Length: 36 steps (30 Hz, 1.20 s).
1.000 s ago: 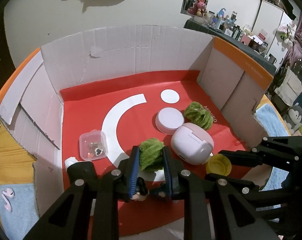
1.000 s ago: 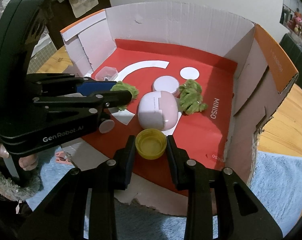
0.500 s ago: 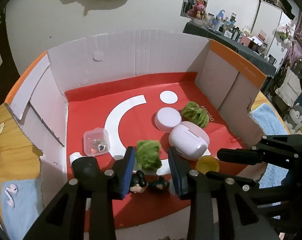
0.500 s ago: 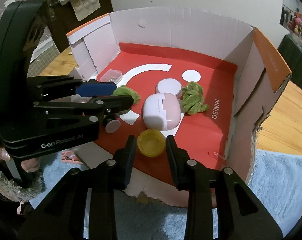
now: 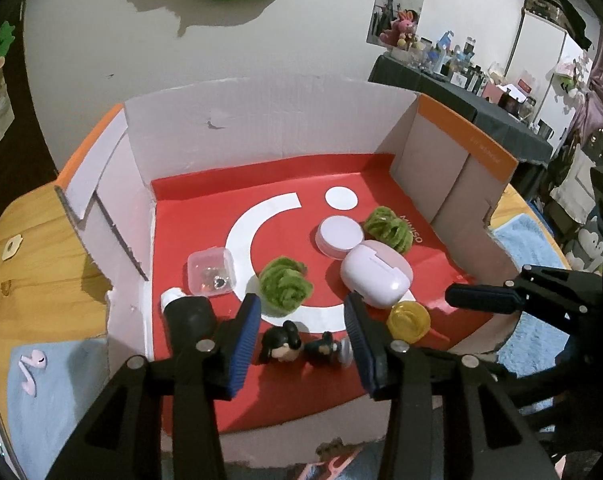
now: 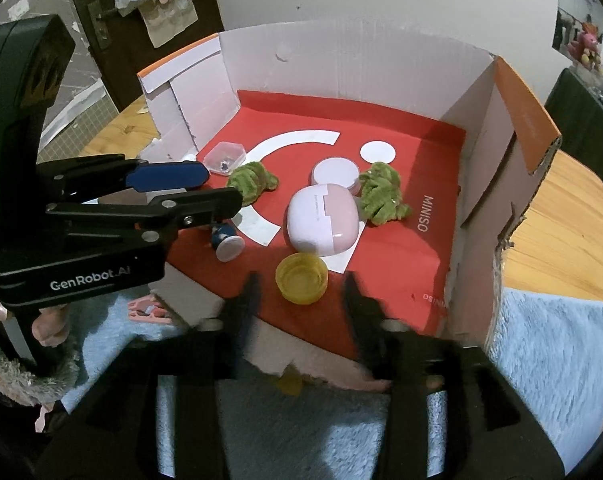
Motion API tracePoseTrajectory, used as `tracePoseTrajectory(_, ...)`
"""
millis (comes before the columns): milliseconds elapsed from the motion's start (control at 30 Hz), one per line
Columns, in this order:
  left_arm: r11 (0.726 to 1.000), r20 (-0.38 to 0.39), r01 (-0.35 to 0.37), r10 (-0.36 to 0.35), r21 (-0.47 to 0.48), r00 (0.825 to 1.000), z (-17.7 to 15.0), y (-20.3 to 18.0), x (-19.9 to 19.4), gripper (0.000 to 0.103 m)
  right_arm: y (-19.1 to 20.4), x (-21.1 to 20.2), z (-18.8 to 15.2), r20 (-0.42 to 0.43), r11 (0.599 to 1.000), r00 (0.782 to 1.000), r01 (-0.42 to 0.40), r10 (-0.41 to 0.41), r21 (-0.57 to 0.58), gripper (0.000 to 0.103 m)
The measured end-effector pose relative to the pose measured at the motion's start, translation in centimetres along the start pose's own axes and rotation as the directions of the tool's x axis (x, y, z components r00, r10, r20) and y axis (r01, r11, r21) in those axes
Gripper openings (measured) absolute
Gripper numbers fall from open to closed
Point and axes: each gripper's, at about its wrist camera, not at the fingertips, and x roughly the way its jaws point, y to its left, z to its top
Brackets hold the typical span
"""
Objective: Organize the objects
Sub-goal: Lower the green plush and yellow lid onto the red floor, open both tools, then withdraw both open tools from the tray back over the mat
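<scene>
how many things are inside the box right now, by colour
green fuzzy bundle, green fuzzy bundle: 2
pink case, pink round tin: 2
yellow cap: 1
clear plastic box: 1
black figurine, dark figurine: 2
total: 8

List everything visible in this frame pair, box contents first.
cardboard box: 1, white walls, red floor, on wooden table
green fuzzy bundles: 2, green, one front centre, one back right
pink case: 1, centre
round tin: 1, pale, behind case
clear plastic box: 1, left
yellow cap: 1, front right
figurine: 1, black-headed, lying at front
earbuds: pink, on blue towel outside box
left gripper: jaws opening, over figurine
right gripper: jaws opening, cap released
</scene>
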Motion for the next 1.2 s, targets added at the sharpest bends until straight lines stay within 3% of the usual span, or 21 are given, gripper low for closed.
tracePoseTrajectory(400,1.0,0.047,0.001,0.0,-0.022,0.999,-0.9,0.6,-2.8,0.054,0.5,-1.3,-0.6,0.03,1.0,1.0,0.0,0.0,-0.002,0.055)
tracePoseTrajectory(533,1.0,0.058,-0.005,0.007,-0.027,0.998,-1.3,0.6,-3.4,0.061,0.8,-1.8,-0.8,0.042,1.0,0.999,0.004,-0.004,-0.008,0.067)
tracePoseTrajectory(700,0.999,0.074,-0.001,0.004,-0.032,0.997,-1.6,0.7,-4.2,0.061,1.3,-2.3,-1.0,0.055,1.0,0.998,0.007,-0.006,-0.02,0.068)
tracePoseTrajectory(800,0.999,0.095,-0.009,0.013,-0.039,0.995,-1.8,0.8,-4.8,0.07,1.6,-2.6,-1.2,0.06,1.0,0.998,0.005,-0.003,-0.025,0.079)
tracePoseTrajectory(967,0.999,0.113,-0.012,0.017,-0.049,0.993,-2.2,1.1,-5.6,0.072,2.2,-3.1,-1.5,0.071,0.999,0.997,0.012,-0.009,-0.041,0.08)
tracePoseTrajectory(1200,0.998,0.137,-0.016,0.024,-0.056,0.99,-2.6,1.3,-6.4,0.085,2.5,-3.8,-1.8,0.084,0.999,0.996,0.012,-0.009,-0.041,0.082)
